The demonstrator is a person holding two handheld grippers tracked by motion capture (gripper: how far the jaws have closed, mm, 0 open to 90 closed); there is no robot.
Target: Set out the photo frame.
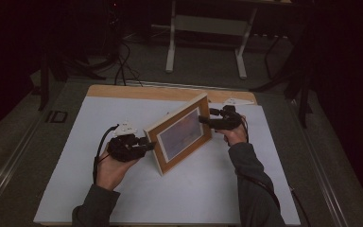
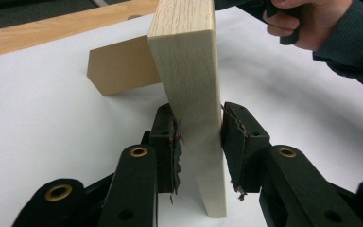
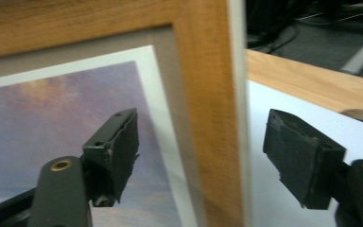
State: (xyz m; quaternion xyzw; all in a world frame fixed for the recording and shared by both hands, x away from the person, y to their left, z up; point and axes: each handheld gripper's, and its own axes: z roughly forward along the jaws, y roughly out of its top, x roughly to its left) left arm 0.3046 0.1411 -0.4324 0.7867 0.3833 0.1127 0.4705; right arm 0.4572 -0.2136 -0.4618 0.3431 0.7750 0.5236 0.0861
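Upright picture frame (image 1: 182, 134), left gripper (image 2: 199, 142) clamping, right gripper (image 3: 198, 156) astride

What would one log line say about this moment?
left gripper: shut on picture frame edge | right gripper: open, jaws astride other edge | frame: upright on white sheet, stand behind

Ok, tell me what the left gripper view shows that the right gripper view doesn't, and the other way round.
Left gripper view alone: the picture frame's pale side edge standing upright between the left gripper, whose pads press on it, the brown back stand resting on the white mat, and the person's other hand.

Right gripper view alone: the frame's front with its purple sky print, and the right gripper standing open astride the edge.

Shared: the frame, the mat, the wooden table rim.
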